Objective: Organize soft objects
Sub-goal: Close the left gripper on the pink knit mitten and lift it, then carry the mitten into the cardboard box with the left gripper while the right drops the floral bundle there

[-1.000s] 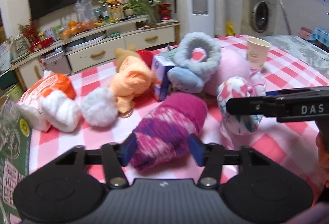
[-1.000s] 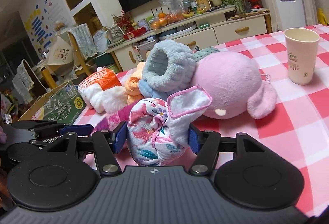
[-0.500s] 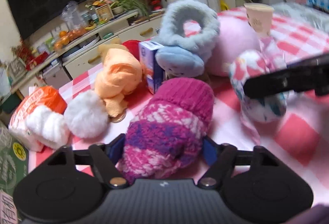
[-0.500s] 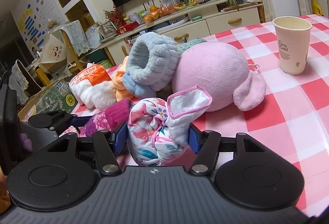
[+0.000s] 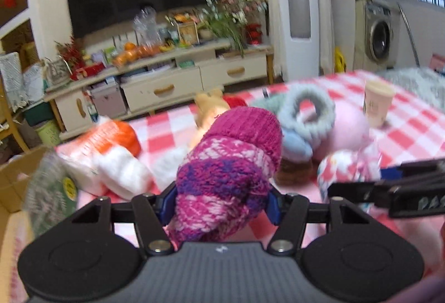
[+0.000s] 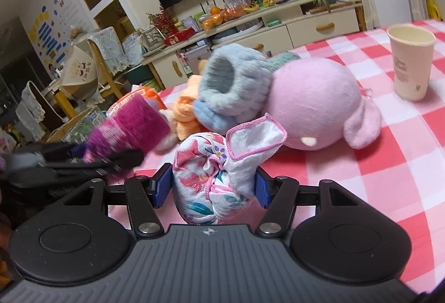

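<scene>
— Now, what's the left gripper got?
— A magenta-and-purple knitted sock, jaws closing on it, blue pads pressing its sides, left of the round pink plush toy.
— And the right gripper?
— Pinching a floral cloth bundle with pink trim, just in front of that plush, above the red-checked tablecloth.

The sock sits between the left gripper's closing jaws, the cloth bundle between the right gripper's jaws just to its right. Behind them on the table, the headband leans against the plush. The cup stands right of the plush, well apart.
</scene>
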The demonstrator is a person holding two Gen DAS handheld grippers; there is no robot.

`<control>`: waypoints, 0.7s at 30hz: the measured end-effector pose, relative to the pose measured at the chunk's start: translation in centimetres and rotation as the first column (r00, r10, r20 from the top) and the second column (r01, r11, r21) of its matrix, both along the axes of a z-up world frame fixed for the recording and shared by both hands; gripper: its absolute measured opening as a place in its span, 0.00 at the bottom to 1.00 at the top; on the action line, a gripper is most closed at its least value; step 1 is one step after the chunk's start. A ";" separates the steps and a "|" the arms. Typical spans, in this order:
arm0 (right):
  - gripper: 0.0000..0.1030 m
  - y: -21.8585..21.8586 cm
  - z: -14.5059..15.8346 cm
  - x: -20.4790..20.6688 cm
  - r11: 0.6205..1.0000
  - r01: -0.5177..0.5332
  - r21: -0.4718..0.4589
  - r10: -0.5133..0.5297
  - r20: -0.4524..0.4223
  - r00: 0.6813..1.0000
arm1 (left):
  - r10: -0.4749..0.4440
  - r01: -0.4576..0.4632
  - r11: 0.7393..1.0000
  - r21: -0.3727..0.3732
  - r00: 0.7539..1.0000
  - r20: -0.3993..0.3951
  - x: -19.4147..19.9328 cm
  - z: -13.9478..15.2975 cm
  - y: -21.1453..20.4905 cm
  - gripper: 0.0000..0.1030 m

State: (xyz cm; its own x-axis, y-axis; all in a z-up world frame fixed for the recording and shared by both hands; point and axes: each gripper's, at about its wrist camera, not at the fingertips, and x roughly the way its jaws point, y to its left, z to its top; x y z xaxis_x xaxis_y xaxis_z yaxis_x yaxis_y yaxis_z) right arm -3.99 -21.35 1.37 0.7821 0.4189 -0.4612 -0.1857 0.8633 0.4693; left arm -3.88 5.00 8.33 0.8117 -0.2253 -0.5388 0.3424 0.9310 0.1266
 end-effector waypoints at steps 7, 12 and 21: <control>0.73 1.5 1.4 -0.3 0.999 -0.037 -0.001 0.037 0.021 0.999 | 0.080 -0.077 0.995 -0.062 0.995 0.057 -1.8 3.2 4.0 0.59; 0.73 3.7 3.7 -0.3 0.994 -0.104 0.012 0.103 0.067 0.992 | 0.187 -0.179 0.979 -0.098 0.979 0.085 -2.6 4.6 7.9 0.59; 0.73 10.3 7.2 0.3 0.954 -0.296 -0.038 0.298 0.158 0.941 | 0.429 -0.417 0.898 -0.141 0.901 0.069 -2.9 4.9 15.9 0.59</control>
